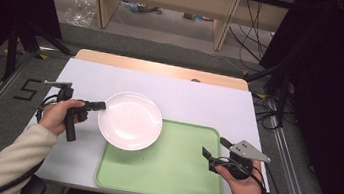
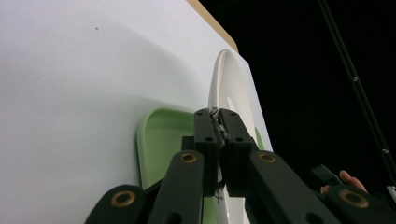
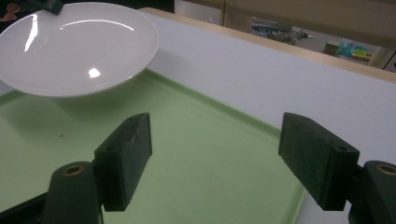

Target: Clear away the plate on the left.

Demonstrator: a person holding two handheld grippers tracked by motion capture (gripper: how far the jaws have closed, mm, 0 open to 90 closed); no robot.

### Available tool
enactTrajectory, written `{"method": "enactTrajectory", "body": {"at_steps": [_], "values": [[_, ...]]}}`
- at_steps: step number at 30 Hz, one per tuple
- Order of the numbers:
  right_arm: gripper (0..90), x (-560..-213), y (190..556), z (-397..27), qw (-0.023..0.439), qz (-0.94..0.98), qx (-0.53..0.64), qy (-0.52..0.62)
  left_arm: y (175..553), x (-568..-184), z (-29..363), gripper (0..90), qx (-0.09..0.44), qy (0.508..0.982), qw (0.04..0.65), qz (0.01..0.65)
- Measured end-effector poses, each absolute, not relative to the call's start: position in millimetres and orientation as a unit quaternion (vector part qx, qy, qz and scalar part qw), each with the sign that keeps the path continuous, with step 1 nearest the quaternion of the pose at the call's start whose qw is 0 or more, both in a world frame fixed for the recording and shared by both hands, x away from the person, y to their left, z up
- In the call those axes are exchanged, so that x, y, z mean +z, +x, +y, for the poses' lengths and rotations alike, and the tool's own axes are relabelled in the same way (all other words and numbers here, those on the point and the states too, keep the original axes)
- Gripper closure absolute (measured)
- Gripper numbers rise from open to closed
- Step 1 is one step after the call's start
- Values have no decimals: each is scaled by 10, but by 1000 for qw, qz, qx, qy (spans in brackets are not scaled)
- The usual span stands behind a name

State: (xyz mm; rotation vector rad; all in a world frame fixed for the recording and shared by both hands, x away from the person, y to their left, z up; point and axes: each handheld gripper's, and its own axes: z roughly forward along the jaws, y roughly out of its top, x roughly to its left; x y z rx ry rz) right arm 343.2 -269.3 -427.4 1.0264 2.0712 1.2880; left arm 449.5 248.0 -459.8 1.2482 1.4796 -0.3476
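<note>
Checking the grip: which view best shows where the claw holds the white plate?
The left gripper view: the left claw is clamped on the plate rim, seen edge-on. The high view shows it small; the right gripper view shows the plate's face.

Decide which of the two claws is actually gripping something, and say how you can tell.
The left claw: its jaws pinch the white plate's rim. The right claw hangs open above the green tray.

High view looks down on the tabletop from above; both gripper views sit close, sharing plate and tray.
</note>
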Motion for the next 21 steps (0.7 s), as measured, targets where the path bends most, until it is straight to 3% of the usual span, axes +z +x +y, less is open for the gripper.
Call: {"method": "enactTrajectory", "body": {"at_steps": [21], "values": [[266, -4276, 3434, -2693, 246, 759, 471, 376, 4476, -4636, 2343, 859, -163, 546, 542, 617]]}}
